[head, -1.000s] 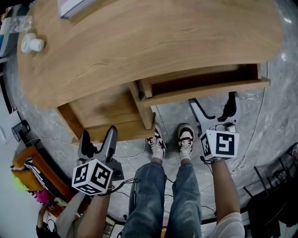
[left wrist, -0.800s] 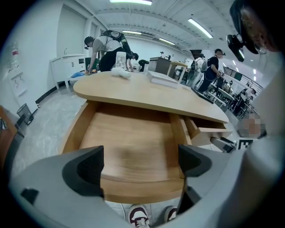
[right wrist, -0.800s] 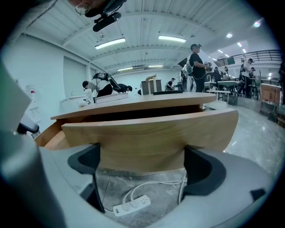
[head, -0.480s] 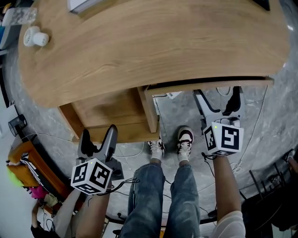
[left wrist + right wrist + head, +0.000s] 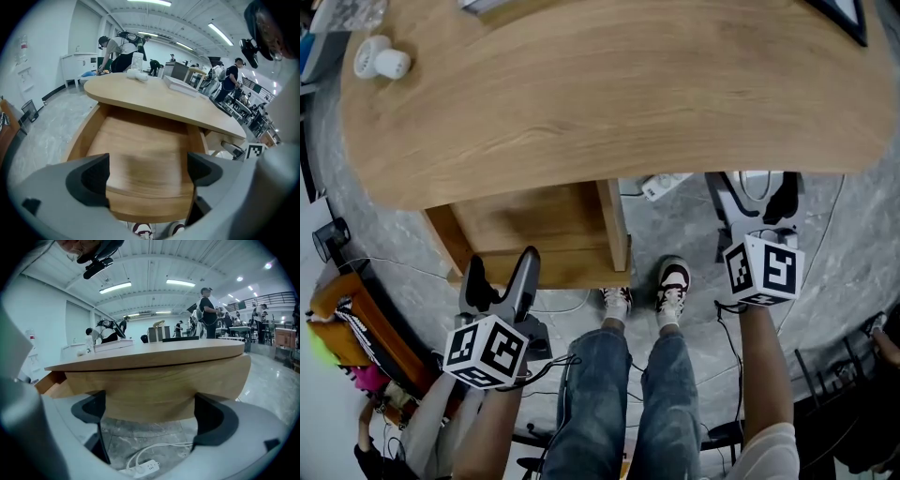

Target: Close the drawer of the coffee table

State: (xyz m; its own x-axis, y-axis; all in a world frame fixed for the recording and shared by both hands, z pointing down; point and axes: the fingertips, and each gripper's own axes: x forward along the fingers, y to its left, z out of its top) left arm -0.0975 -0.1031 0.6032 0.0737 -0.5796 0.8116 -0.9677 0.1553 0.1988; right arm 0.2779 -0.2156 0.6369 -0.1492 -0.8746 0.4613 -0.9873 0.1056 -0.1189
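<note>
two tongs, both wide, nothing clamped. my right gripper (image 5: 754, 199) hangs at the near edge of the coffee table (image 5: 609, 84), right end, jaws facing the right drawer (image 5: 154, 385); it sits shut, front tucked under the top. my left gripper (image 5: 501, 270) hovers at the front lip of the left drawer (image 5: 534, 220), which stands open past the near edge. power strip (image 5: 140, 468) on the floor below.
</note>
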